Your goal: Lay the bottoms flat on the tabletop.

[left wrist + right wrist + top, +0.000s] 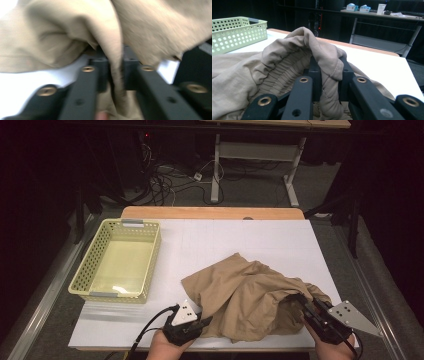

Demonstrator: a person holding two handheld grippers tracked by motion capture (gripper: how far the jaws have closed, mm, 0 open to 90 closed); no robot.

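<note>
Tan garment [250, 295] lay crumpled at the table's [240, 240] near edge; soft and limp, best taken by its hems. Left gripper [192, 322] and right gripper [305, 305] jaws each clamped a fold.

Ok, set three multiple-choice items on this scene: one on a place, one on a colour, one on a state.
1. Where does the basket stand? A at the table's left B on the floor C on the garment
2. What colour is the garment? A blue B tan C white
3. What does the right gripper do? A hangs open B pinches the elastic band C lies in the basket

A: it stands on the white top's left side.
B: the crumpled cloth is tan.
B: the gathered band sits between its jaws in the right gripper view.
</note>
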